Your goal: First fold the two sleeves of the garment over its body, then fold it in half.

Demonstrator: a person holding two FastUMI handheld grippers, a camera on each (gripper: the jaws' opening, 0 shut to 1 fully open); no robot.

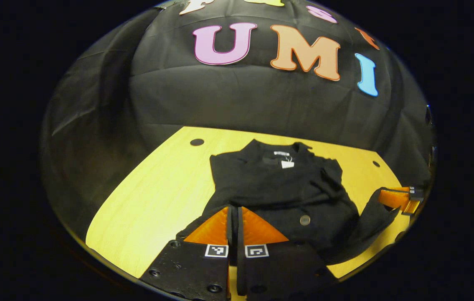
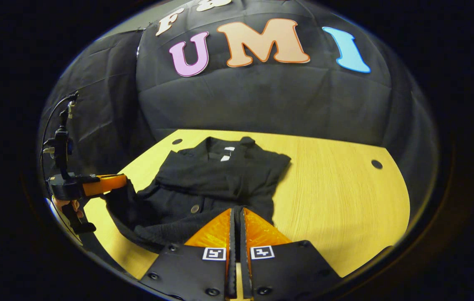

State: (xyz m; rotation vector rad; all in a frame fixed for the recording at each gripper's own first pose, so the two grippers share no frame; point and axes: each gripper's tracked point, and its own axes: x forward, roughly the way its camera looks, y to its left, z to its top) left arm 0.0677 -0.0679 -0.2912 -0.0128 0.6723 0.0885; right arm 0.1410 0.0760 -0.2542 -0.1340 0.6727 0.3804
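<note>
Just 1 garment (image 1: 278, 188), 2 grippers (image 1: 234, 213) (image 2: 235, 214).

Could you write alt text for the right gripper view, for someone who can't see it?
A black garment lies on a yellow table, its near hem pinched by two closed tongs. At left, a hand's other tongs grip the hem's other corner.
</note>
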